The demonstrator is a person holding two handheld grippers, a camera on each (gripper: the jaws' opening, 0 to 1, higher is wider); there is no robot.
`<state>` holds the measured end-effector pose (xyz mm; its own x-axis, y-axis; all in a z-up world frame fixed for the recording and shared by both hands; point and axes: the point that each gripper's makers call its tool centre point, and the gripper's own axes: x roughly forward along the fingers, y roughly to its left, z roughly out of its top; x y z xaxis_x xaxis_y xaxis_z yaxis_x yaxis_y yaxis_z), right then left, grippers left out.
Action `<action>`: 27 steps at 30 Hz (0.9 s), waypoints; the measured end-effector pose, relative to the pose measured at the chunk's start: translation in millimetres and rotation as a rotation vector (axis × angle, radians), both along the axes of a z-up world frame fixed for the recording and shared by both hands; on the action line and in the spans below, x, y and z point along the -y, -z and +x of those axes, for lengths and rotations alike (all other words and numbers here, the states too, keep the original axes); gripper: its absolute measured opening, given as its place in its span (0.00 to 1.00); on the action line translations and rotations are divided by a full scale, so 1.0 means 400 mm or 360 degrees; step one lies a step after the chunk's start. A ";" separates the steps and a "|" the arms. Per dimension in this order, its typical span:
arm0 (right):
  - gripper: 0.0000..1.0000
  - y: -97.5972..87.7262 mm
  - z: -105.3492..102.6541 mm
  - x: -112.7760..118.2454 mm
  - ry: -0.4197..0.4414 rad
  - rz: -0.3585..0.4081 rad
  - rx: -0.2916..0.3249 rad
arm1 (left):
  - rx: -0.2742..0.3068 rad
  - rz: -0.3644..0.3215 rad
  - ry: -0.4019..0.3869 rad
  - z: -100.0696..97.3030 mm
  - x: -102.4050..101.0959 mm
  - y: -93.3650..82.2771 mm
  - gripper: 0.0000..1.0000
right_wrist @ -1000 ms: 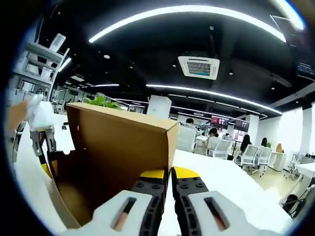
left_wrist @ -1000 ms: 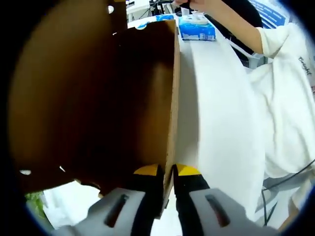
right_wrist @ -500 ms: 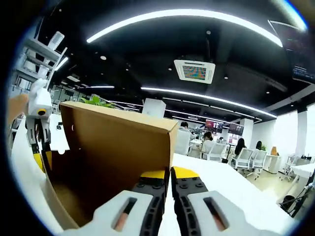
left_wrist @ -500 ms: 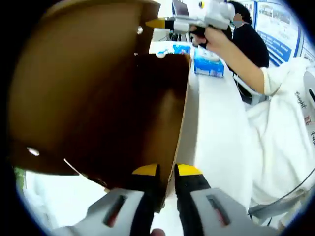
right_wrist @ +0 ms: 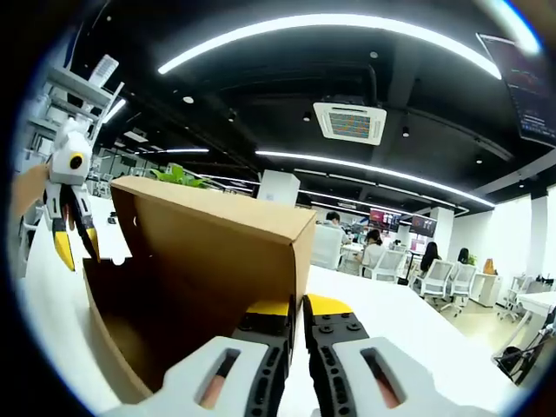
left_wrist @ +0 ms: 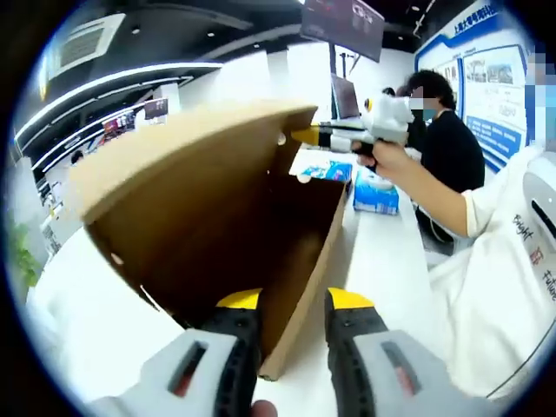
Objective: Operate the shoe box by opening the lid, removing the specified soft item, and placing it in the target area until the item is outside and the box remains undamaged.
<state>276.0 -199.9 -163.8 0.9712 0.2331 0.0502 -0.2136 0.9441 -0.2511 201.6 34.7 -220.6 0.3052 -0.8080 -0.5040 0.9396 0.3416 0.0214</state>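
- Office space stretches behind both views: dark ceiling with long curved light strips [right_wrist: 330, 22], a square ceiling vent [right_wrist: 350, 122], white chairs [right_wrist: 439, 274] and seated people far off; a green plant [right_wrist: 178, 178] peeks over the box's top edge
- White table [left_wrist: 382, 278] carries the brown cardboard shoe box [left_wrist: 217, 208]; its lid [right_wrist: 217, 208] stands raised, the hollow inside dark, and no soft item can be made out in it
- Left tongs [left_wrist: 294, 306], grey with yellow-tipped black jaws, stand apart on either side of the box's thin side wall near its lower corner; whether the jaws press the cardboard I cannot tell
- Right tongs [right_wrist: 287, 308] sit with jaws nearly together at the edge of the brown lid; a firm clamp on the cardboard cannot be told
- Blue and white tissue pack [left_wrist: 375, 193] lies on the table beyond the box, beside a person's white sleeve [left_wrist: 504, 261]
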 end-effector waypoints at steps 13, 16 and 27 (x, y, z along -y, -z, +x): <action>0.03 -0.001 -0.020 0.001 -0.0031 0.0012 -0.0015 | 0.0101 -0.0327 -0.0323 0.011 -0.087 -0.083 0.45; 0.04 -0.002 -0.022 -0.001 -0.0046 0.0016 -0.0013 | 0.0091 -0.0403 -0.0360 0.016 -0.101 -0.096 0.45; 0.05 0.011 -0.043 0.000 -0.0113 0.0082 -0.0027 | 0.0188 -0.0545 -0.0457 0.036 -0.137 -0.134 0.46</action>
